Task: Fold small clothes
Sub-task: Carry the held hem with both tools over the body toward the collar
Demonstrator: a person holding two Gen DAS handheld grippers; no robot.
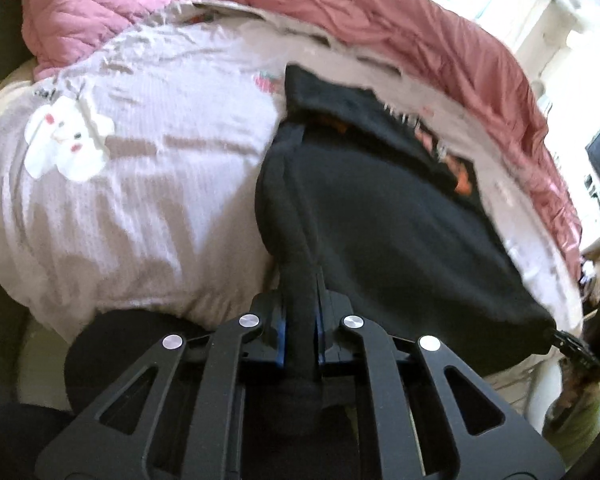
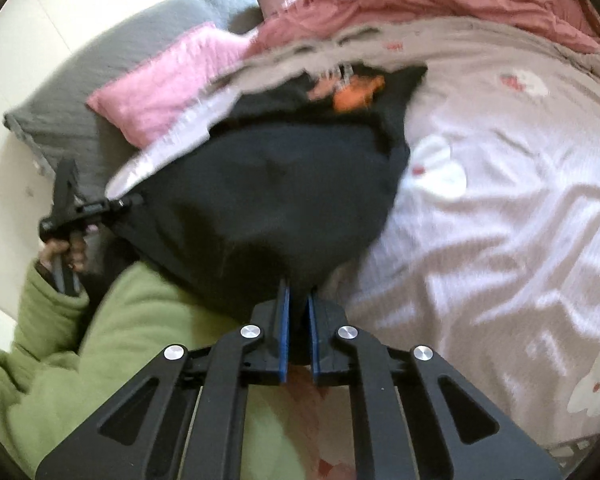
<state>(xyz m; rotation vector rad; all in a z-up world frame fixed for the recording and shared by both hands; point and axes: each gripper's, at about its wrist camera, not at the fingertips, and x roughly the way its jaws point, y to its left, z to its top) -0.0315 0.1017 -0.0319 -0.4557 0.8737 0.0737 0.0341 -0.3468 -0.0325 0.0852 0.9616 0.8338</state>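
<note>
A bed (image 1: pixel 120 200) covered in a pale sheet (image 2: pixel 500 220) printed with white rabbits fills both wrist views, with a rust-pink duvet (image 1: pixel 440 40) bunched along its far side. A quilted pink pillow (image 2: pixel 168 88) lies at the head of the bed, resting partly on a grey pillow (image 2: pixel 80 80) beside the wall.

Stretched over the sheet is a black garment (image 1: pixel 380 240), its near edge lifted off the bed and pulled taut between the two grippers while its far part, showing an orange print (image 2: pixel 356 92), lies rumpled on the sheet. Both views are blurred.

A green sleeve (image 2: pixel 100 340) covers the person's arm at the lower left of the right wrist view.

The left gripper (image 1: pixel 300 320) has its jaws narrowed onto a bunched corner of the black garment, the cloth pinched between the blue pads (image 1: pixel 282 336); in the right wrist view it appears at the garment's left corner, held in the person's left hand (image 2: pixel 66 250). The right gripper (image 2: pixel 298 320) likewise has its jaws pressed close on the garment's near edge, black fabric filling the gap; in the left wrist view it appears at the garment's right corner.
</note>
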